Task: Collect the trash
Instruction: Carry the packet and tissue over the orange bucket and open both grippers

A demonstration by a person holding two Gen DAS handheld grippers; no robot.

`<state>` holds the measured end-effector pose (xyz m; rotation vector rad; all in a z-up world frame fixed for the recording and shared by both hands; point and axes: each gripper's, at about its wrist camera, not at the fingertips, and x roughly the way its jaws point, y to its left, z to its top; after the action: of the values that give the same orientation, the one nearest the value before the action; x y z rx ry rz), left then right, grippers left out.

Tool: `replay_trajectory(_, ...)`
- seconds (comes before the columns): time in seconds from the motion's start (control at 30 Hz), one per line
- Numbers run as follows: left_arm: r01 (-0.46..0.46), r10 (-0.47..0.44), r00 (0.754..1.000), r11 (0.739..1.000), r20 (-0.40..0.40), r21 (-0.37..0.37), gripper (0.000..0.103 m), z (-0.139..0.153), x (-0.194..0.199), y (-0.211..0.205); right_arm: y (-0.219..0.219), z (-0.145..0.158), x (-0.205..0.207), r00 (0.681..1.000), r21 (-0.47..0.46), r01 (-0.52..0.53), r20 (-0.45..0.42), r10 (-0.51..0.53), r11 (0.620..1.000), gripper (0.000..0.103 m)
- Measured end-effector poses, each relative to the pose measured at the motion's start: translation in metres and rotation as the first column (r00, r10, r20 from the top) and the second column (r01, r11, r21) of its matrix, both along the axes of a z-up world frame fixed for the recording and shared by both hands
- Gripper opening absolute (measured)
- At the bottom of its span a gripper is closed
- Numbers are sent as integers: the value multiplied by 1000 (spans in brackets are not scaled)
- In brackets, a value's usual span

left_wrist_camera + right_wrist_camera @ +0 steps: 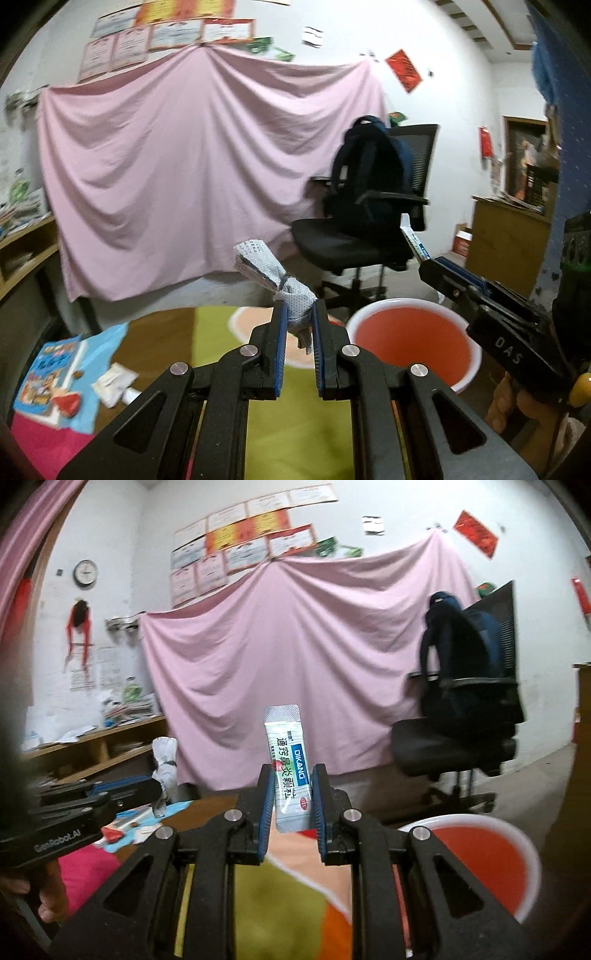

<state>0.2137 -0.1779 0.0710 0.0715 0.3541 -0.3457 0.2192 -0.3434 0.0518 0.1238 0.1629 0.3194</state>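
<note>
Grippers both loaded: your left gripper (298,325) pinches a crumpled grey dotted wrapper (280,284); your right gripper (293,805) clamps a white medicine sachet with blue label (289,771), standing upright between the pads. Both pieces are held up in the air, not dropped yet. Red plastic basin with white rim (413,332) sits just beyond, to your right. Left on the table: crumpled white paper scrap (114,382) and a small red piece (66,402) near the blue printed packet (55,373). I'd call it roughly midway.
</note>
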Motion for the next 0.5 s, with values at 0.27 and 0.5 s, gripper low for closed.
replay_trajectory(0.27, 114, -115, 993, 992, 11, 48, 10, -5, 13, -74, -64, -7, -1, 990, 47, 140, -23, -139, 989, 50)
replay_trajectory(0.5, 174, -174, 985, 983, -18, 62, 10, -18, 30, -113, -101, -19, 3, 975, 81, 216, -80, -209, 973, 50)
